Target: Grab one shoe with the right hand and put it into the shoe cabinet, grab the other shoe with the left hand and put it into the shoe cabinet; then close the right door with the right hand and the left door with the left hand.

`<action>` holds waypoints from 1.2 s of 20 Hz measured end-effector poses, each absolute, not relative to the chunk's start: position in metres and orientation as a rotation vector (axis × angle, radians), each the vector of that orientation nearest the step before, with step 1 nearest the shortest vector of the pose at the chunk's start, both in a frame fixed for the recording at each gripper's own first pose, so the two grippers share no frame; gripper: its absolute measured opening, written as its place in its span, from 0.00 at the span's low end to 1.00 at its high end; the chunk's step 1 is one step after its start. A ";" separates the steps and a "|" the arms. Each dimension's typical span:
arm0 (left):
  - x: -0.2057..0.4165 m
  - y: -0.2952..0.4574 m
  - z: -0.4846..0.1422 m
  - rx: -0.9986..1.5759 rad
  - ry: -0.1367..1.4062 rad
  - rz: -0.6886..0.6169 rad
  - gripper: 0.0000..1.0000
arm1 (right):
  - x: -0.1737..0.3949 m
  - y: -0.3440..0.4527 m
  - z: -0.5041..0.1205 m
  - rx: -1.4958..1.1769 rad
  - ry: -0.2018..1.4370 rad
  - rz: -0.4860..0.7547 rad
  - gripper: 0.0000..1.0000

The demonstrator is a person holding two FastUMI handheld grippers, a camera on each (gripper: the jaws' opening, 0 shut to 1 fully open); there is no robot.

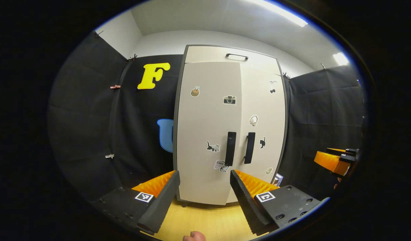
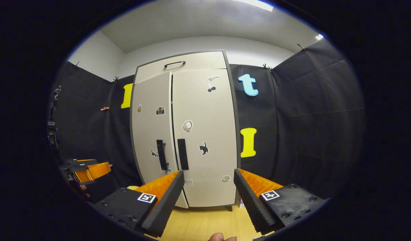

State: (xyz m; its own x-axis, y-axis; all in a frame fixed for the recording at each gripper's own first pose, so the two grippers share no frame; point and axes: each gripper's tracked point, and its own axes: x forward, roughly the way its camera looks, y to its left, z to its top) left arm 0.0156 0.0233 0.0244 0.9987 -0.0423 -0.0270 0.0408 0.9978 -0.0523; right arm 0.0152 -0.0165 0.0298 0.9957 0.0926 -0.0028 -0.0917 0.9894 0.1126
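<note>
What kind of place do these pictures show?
Probably a recording booth, not a home: black cloth walls surround one pale shoe cabinet with stickers, standing on a wooden floor.

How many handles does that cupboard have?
3. Two upright bar handles sit side by side at the middle seam, the left door handle and the right door handle. A curved top handle sits above the doors. Others may be hidden.
</note>
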 end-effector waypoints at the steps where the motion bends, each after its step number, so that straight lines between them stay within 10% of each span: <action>1: 0.014 0.025 0.025 -0.051 0.026 -0.039 0.95 | 0.015 -0.015 0.030 0.110 0.009 0.094 0.98; 24: 0.009 0.027 0.028 -0.024 0.018 -0.028 0.95 | 0.011 -0.012 0.033 0.097 0.004 0.099 0.98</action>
